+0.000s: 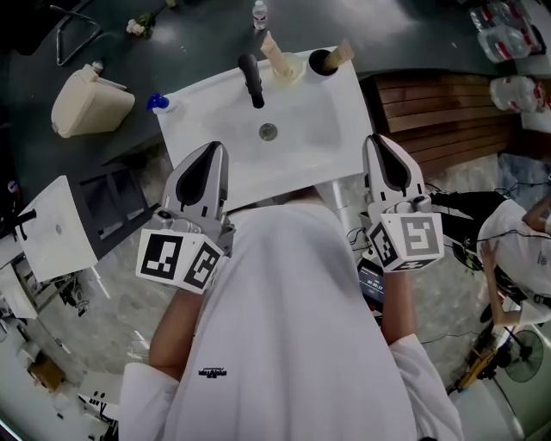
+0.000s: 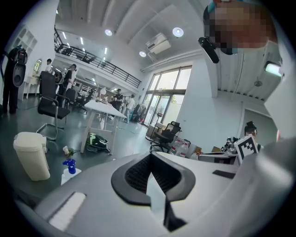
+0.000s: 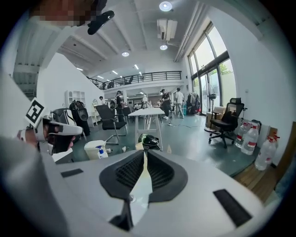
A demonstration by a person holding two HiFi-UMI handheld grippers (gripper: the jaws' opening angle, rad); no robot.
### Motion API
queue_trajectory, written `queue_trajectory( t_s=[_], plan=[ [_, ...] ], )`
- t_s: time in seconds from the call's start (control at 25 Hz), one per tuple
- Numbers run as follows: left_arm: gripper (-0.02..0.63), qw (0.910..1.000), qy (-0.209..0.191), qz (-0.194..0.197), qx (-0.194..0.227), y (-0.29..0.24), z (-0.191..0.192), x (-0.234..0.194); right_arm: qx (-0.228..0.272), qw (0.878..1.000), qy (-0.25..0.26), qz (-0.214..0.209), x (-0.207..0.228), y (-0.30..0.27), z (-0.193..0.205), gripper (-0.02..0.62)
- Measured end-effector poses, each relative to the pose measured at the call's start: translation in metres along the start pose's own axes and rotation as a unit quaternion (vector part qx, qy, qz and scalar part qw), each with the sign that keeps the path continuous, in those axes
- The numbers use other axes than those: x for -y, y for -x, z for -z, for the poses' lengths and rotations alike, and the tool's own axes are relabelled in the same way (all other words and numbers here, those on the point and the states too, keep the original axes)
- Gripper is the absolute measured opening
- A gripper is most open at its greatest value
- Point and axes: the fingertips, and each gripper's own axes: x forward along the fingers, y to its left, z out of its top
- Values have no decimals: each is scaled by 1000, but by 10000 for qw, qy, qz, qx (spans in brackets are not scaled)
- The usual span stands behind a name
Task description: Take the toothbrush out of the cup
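Toothbrush (image 1: 343, 53) lies at the far end of what I can see, so I work out to it from close in. Nearest the head camera is the person's white shirt (image 1: 293, 327), with a forearm reaching forward on each side of it.

The left gripper (image 1: 212, 155) and the right gripper (image 1: 378, 145) are held side by side, well apart. Their tips show over the near corners of the white sink (image 1: 215, 116). In each gripper's own view I see the two dark ribbed pads meeting at the tips. The jaws are together with nothing between them. Both cameras look out across a big room with office chairs, a white table and people standing far off.

Past the tips, in the middle of the basin, is the drain (image 1: 268, 132), and behind it the black faucet (image 1: 251, 79) on the back rim. Just right of the faucet stands a cream cup (image 1: 290, 69) with a tan piece (image 1: 272, 45) sticking up from it.

Beside that, at the sink's back right corner, is the dark cup (image 1: 321, 62). The toothbrush is in it, a tan handle leaning out to the right. It is too small for me to make out bristles. It is well apart from both grippers.

A blue-topped bottle (image 1: 157, 102) stands at the sink's left corner. A cream bin (image 1: 90, 103) sits on the dark floor further left, and a small clear bottle (image 1: 259, 14) stands beyond the sink.
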Motion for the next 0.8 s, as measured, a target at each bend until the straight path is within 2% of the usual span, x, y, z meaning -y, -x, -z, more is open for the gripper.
queue_trajectory(
  t_s=[0.52,0.68,0.8],
  plan=[
    [5,9999,-98,-32,-39,8,4,3,51,9996,129,-258,-22,0,-8,8],
    [5,9999,-88,-56,-33,10,1,1,81,9989,-54,-450,-29,-3,-12,8],
    [5,9999,-132,-52,-7,12,-1,-1,156,9965,-323,-750,-40,-6,-13,8]
  ],
)
